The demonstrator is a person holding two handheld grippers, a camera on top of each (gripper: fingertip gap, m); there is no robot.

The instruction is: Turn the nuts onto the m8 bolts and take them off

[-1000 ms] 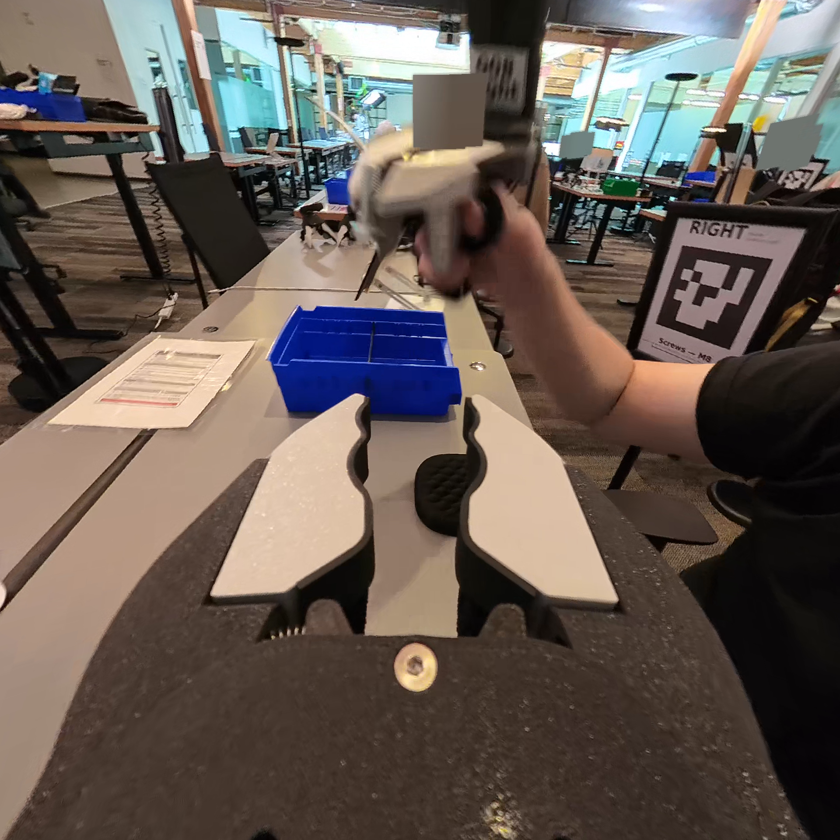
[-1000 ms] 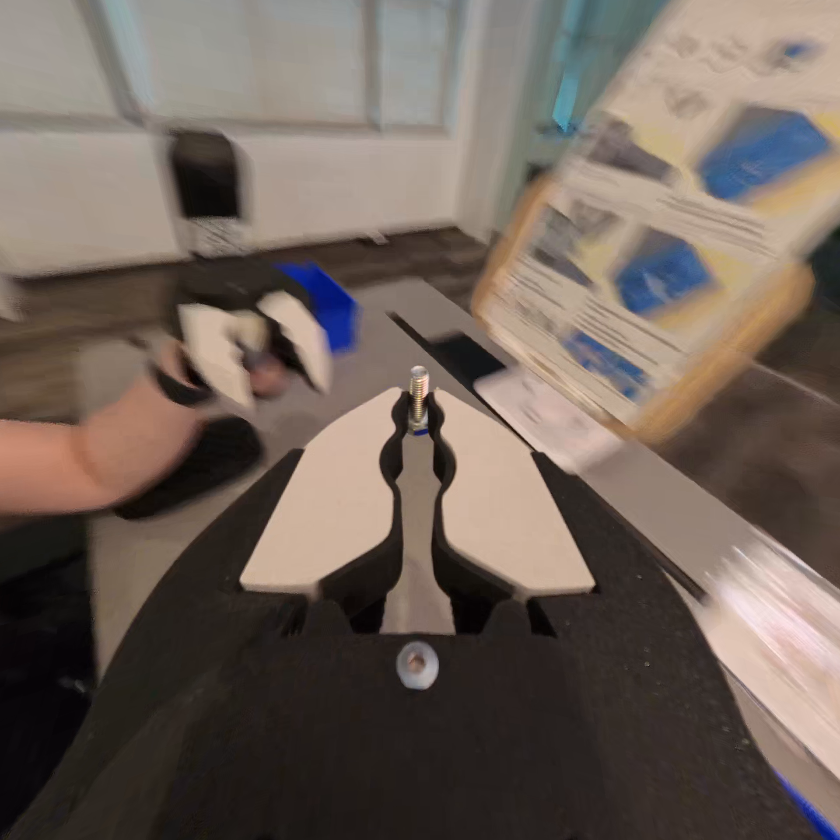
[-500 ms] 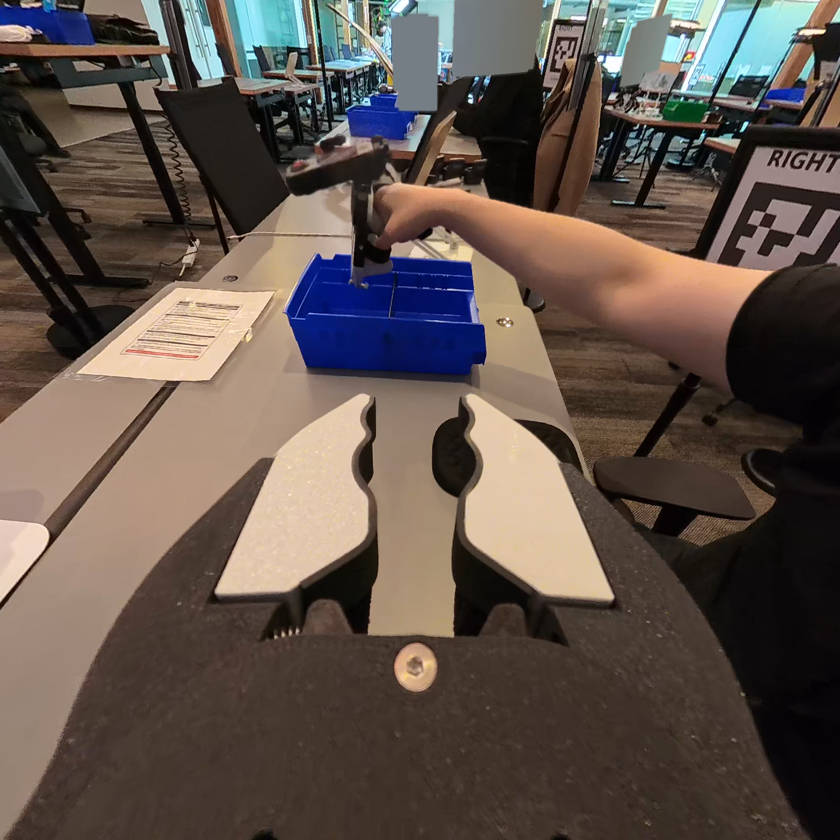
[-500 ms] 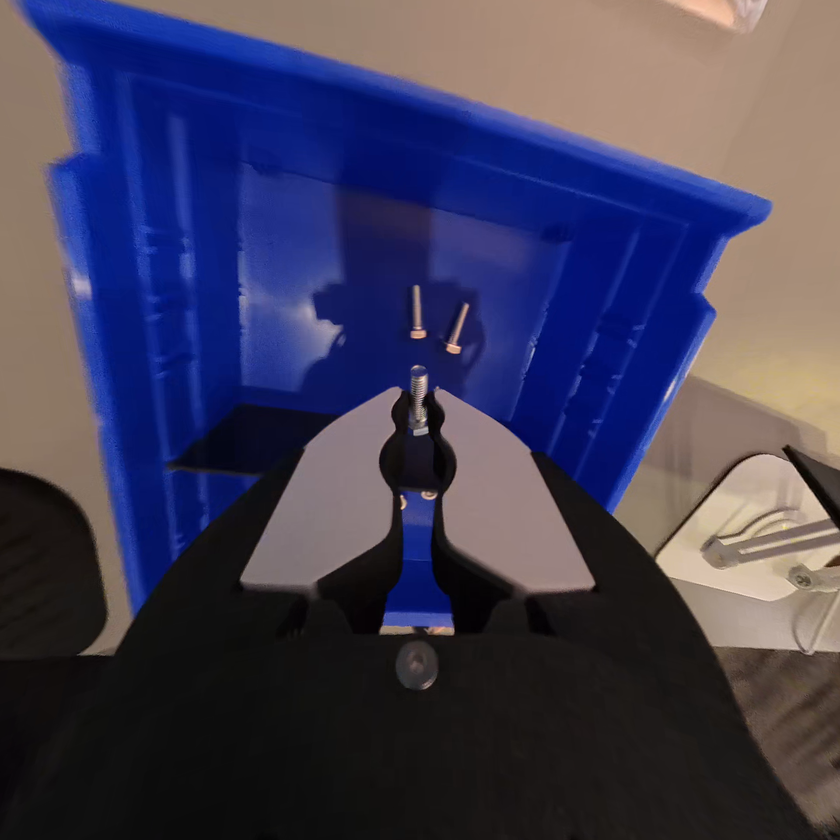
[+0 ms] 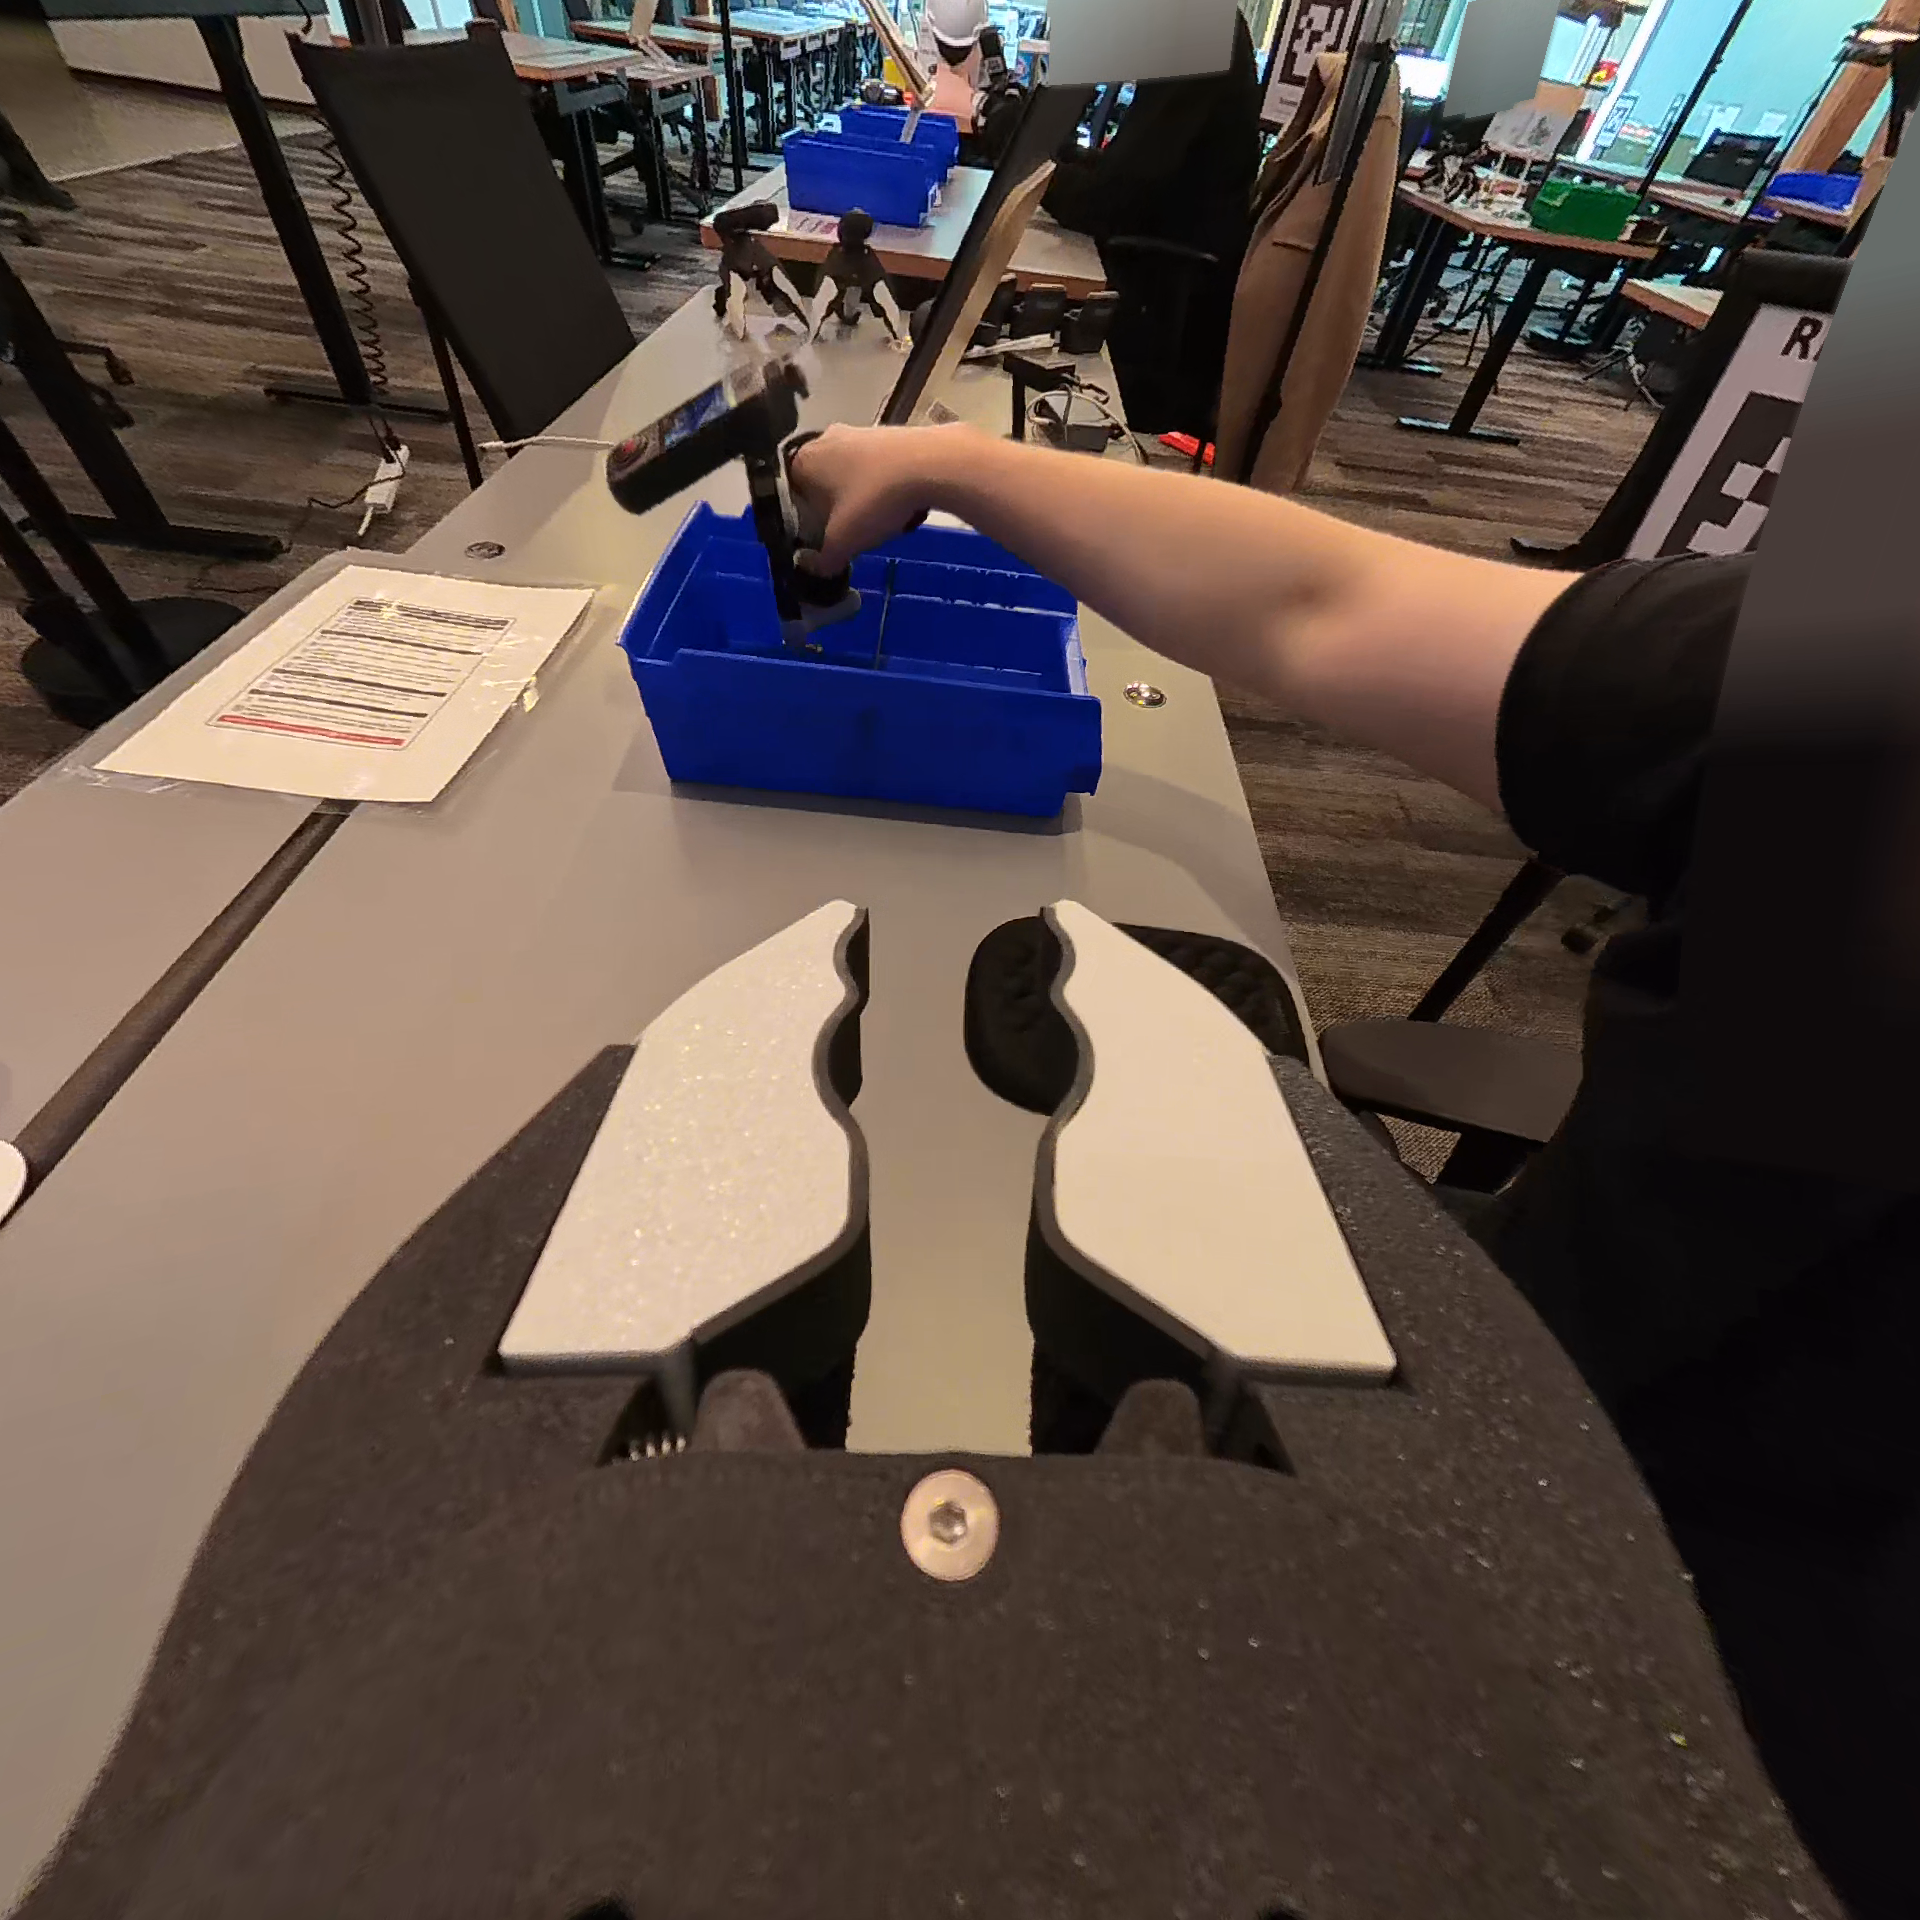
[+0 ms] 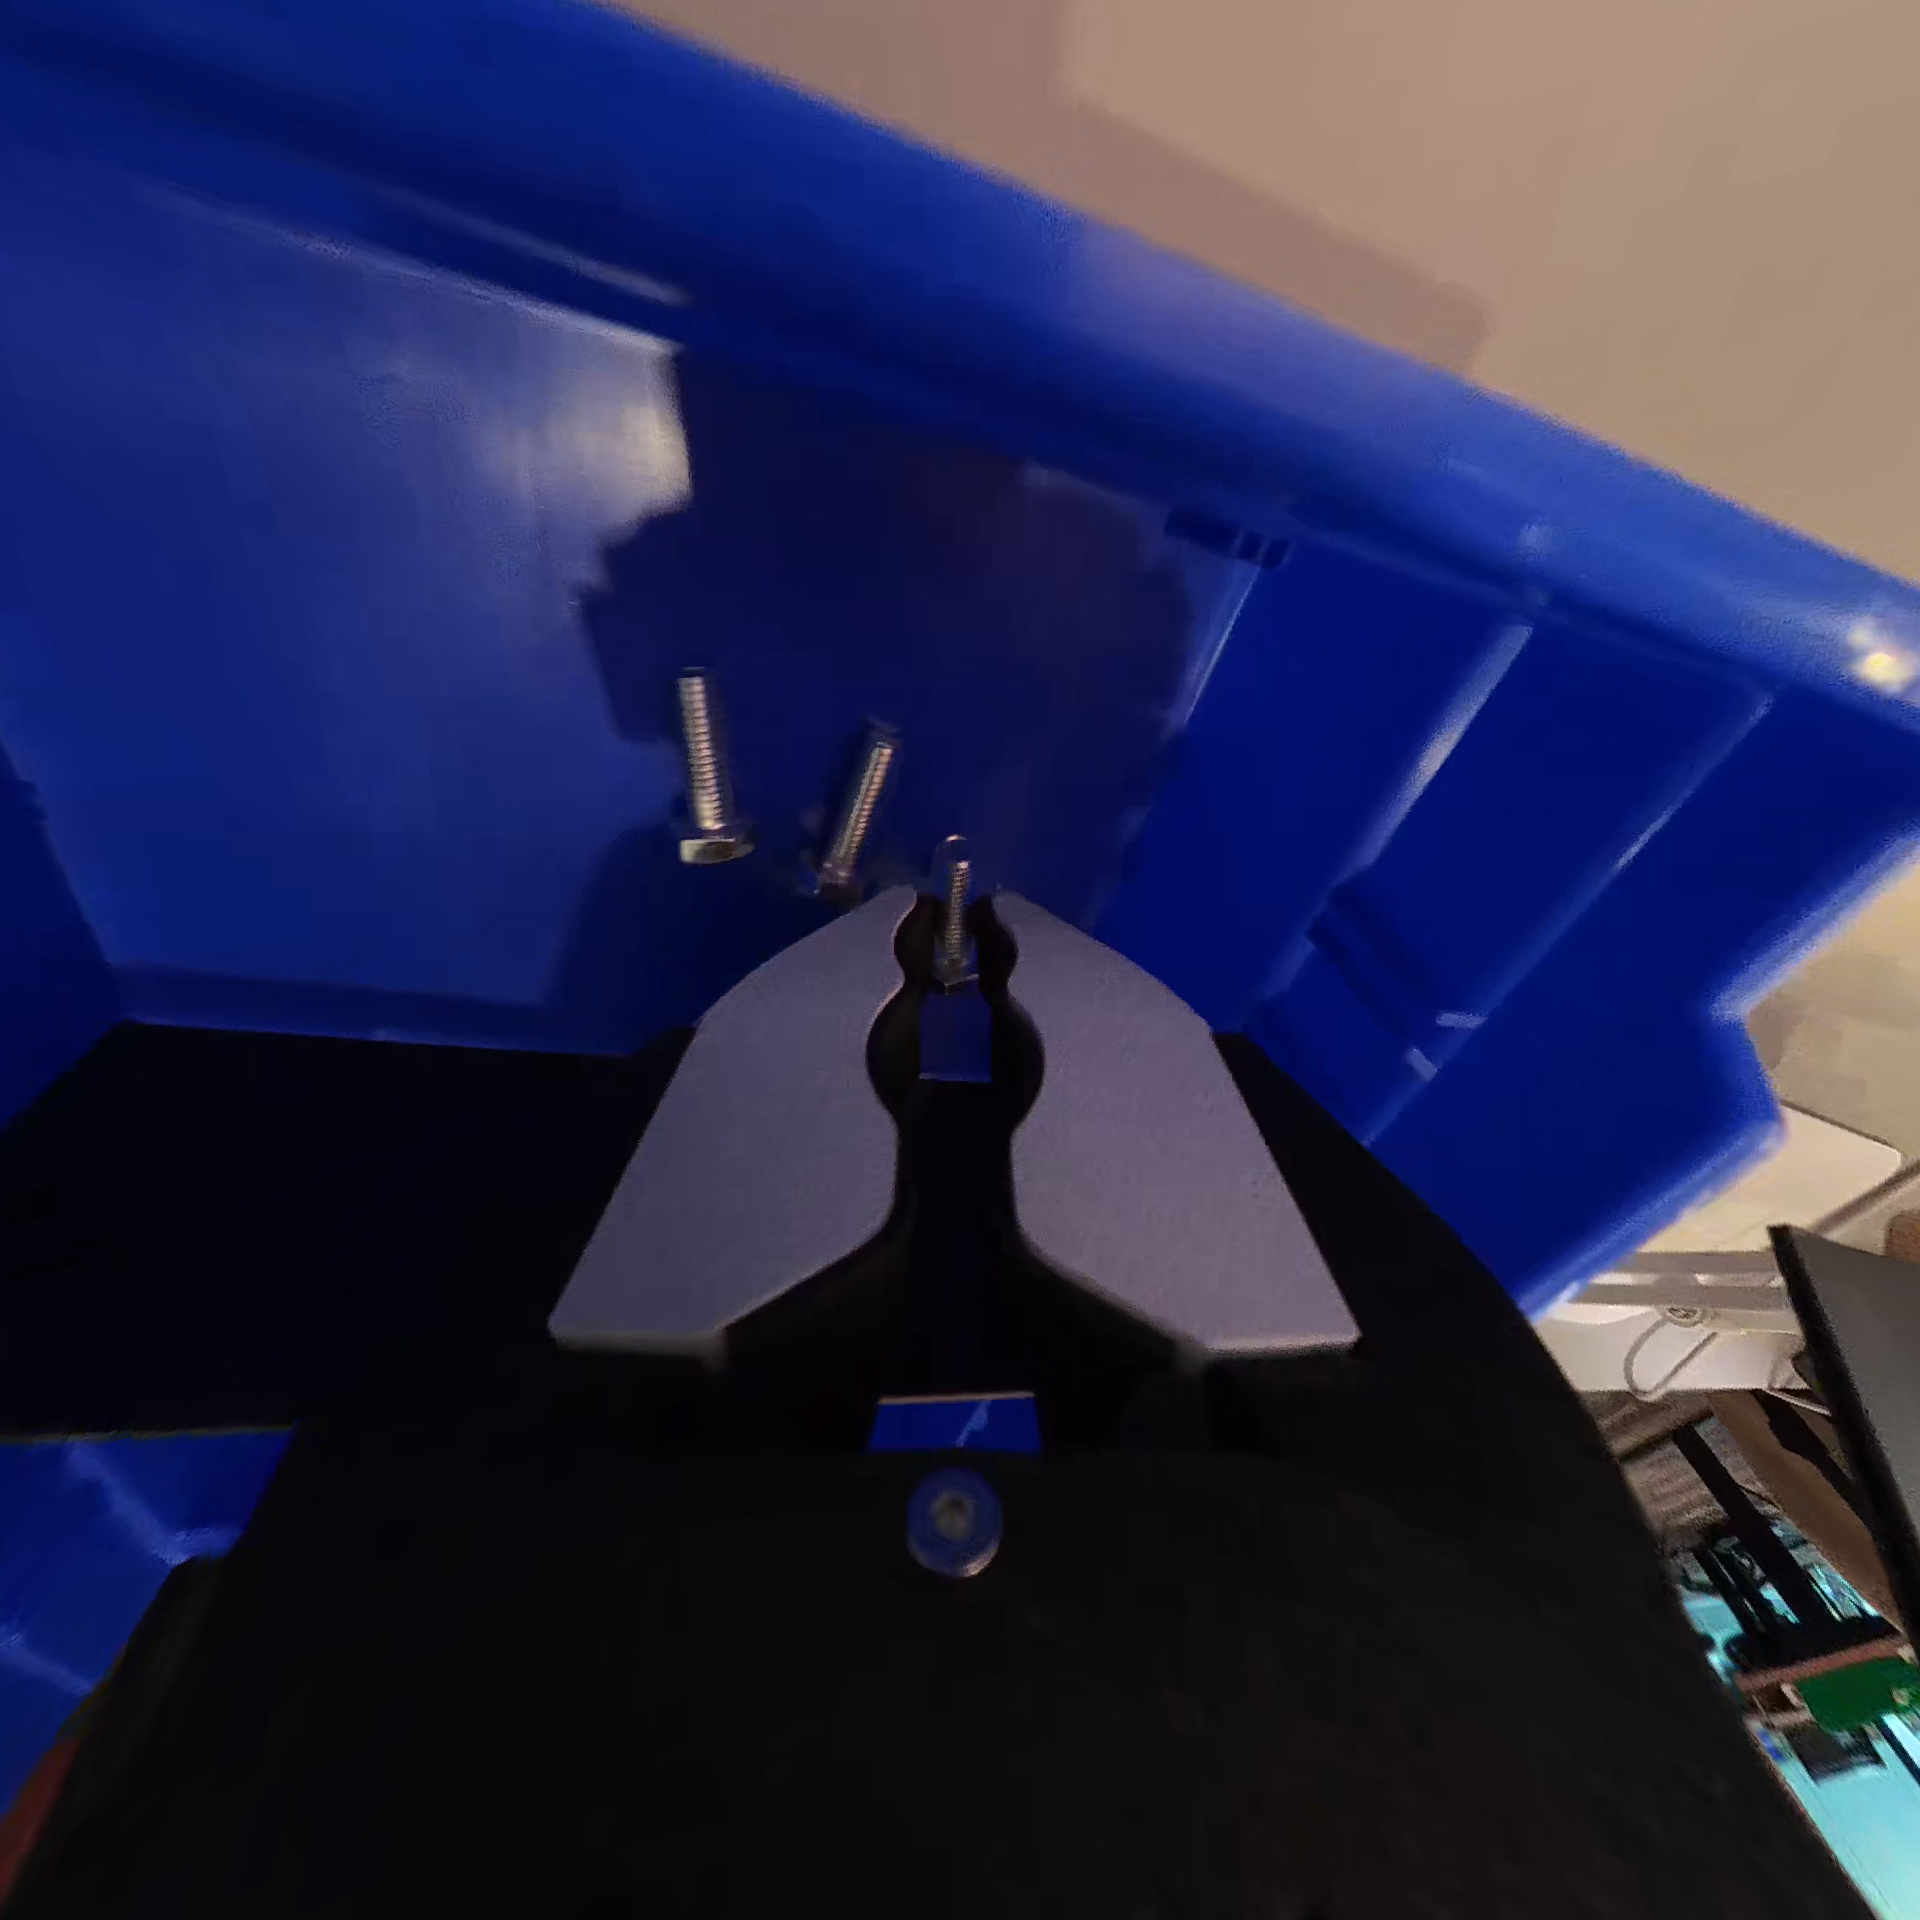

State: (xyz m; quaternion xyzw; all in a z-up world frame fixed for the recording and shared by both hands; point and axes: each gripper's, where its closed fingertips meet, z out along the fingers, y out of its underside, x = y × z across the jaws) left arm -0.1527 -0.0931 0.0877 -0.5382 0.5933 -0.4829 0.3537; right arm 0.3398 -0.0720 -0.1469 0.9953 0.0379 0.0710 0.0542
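left gripper [image 5: 951,930]: black textured foam body, two pale grey speckled finger plates with wavy black-edged inner rims, one silver hex screw at centre, a small spring at the left finger root. right gripper [image 6: 954,914]: same build, plates in blue shadow. person: black short sleeve [image 5: 1621,707], bare forearm.

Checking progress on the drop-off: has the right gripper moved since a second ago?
Yes. The right gripper, shut on a bolt, has gone down into the blue bin, nearer two loose bolts.

Both wrist views toward blue bin [image 5: 862,717]
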